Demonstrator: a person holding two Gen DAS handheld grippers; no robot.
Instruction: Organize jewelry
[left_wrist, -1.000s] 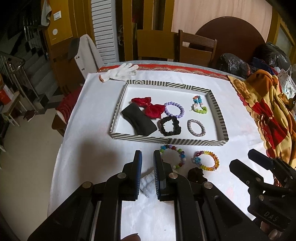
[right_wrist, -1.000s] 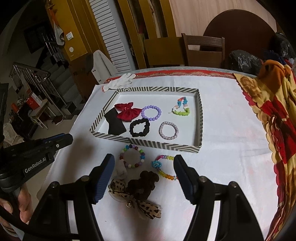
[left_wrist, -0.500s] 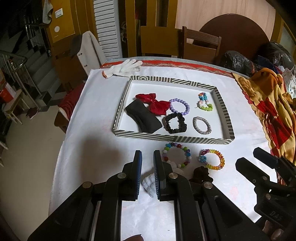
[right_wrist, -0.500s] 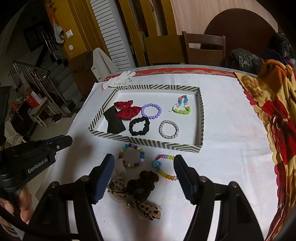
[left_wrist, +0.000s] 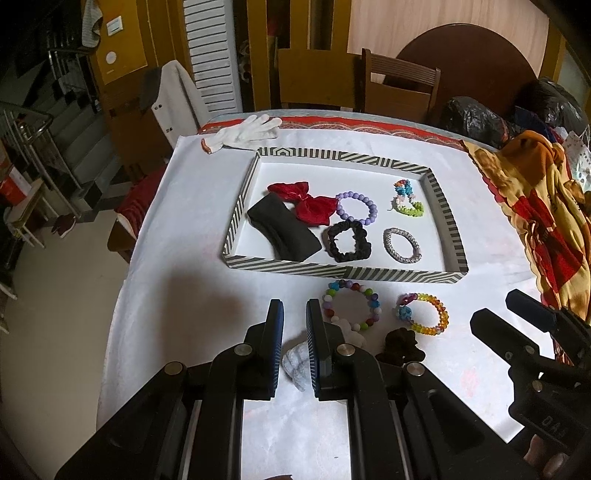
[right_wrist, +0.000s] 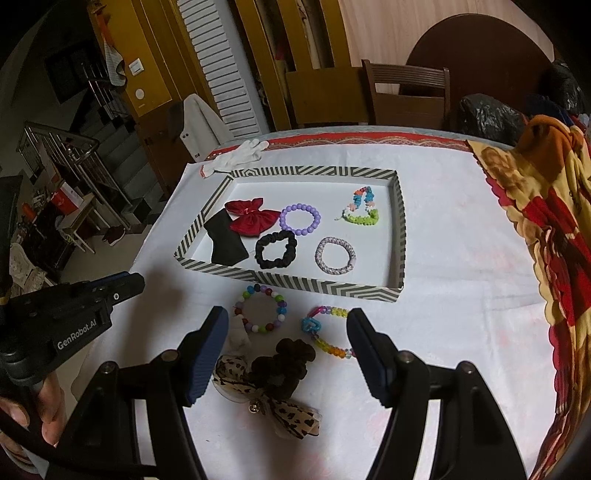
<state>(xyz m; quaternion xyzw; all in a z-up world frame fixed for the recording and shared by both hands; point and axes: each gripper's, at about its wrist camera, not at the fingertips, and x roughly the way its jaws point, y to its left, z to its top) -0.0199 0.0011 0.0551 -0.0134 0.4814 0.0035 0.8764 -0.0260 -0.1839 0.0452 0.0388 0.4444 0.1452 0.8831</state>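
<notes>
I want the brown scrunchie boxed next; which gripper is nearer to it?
Right. The right gripper brackets the brown scrunchie; the left gripper sits off to its left.

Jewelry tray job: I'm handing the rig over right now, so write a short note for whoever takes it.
Left tool: nearly closed, holding nothing.
Right tool: open, empty, above the brown scrunchie.
Done: six pieces lie in the striped tray.
Left, on the cloth in front of the tray: bead bracelet, clear-bead bracelet, brown scrunchie, leopard bow, small white piece.
</notes>
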